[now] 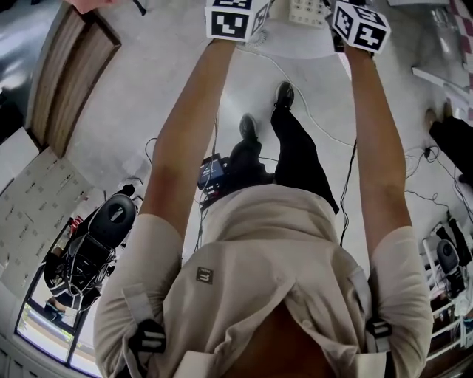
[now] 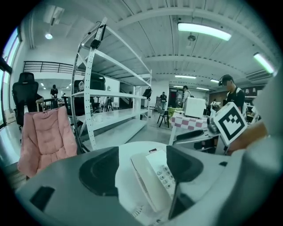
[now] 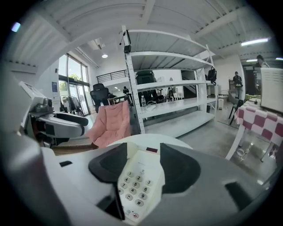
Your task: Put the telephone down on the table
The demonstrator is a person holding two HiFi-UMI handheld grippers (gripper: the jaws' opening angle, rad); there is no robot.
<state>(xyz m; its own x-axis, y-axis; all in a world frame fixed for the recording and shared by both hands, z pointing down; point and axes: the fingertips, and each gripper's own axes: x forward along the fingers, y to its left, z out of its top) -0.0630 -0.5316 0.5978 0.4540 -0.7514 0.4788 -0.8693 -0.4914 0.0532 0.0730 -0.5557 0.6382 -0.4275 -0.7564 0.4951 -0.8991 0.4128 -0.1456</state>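
Note:
The white telephone lies on a round white table, keypad up, with its handset along one side. My right gripper hovers just over it. Its jaws are open and the keypad shows in the gap, while the phone's handset side runs on under the left pad. My left gripper is open too, with bare table between its left pad and the handset. In the head view both arms reach forward, and the telephone shows at the top edge between the two marker cubes.
A pink padded chair and tall white shelving stand beyond the table. A table with a checked cloth and several people are farther back. On the floor there are cables and equipment around my feet.

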